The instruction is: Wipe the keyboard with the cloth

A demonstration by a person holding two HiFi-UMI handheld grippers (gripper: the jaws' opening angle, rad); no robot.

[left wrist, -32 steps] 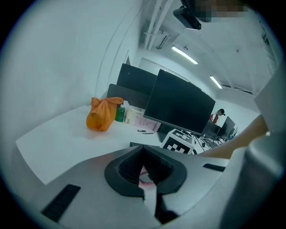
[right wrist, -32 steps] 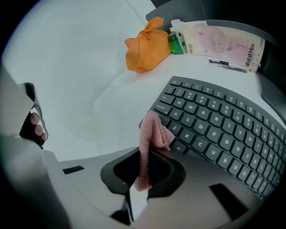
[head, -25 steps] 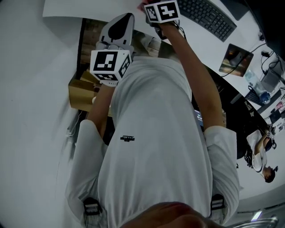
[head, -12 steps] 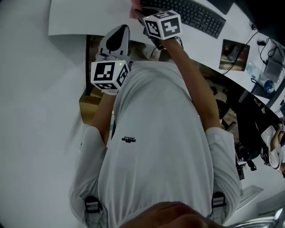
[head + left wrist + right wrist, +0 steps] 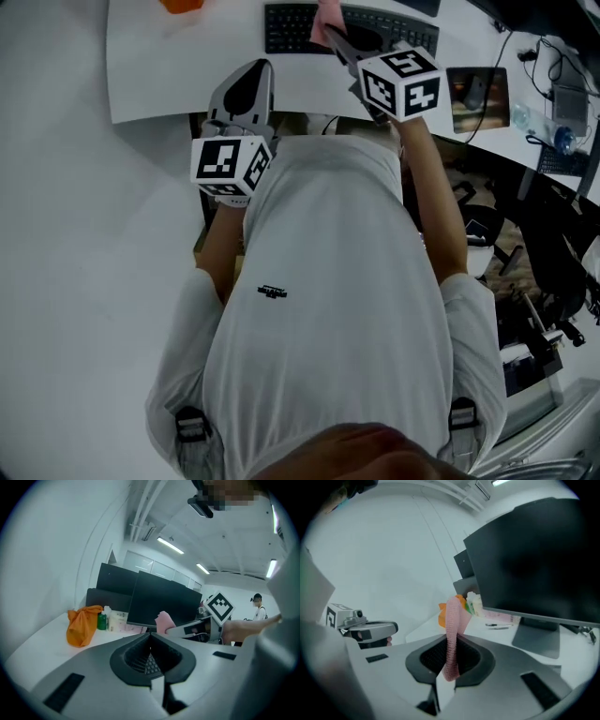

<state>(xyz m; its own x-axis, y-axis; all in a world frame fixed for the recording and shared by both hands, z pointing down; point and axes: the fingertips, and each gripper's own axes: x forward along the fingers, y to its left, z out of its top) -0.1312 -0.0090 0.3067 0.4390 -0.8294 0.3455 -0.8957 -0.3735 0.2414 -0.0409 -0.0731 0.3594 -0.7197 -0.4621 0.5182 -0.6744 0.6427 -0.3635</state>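
Note:
A black keyboard (image 5: 394,30) lies on the white desk (image 5: 178,75) at the top of the head view. My right gripper (image 5: 335,37) reaches over the keyboard's left half, shut on a pink cloth (image 5: 327,19) that sticks up past the jaw tips. In the right gripper view the cloth (image 5: 452,637) hangs clamped between the jaws. My left gripper (image 5: 257,69) hovers at the desk's near edge, left of the right one, shut and empty. Through its jaw hollow a patch of keyboard (image 5: 150,663) shows, with the cloth (image 5: 164,621) beyond.
An orange bag (image 5: 82,625) and a green bottle (image 5: 102,620) stand at the desk's far left. Dark monitors (image 5: 161,601) rise behind the keyboard. A mouse on a pad (image 5: 476,95) lies right of the keyboard. Cables and chairs crowd the right side.
The desk has slid down into the head view, showing more keyboard. My right gripper has swung right and forward with the cloth, over the keyboard. The left gripper has barely shifted.

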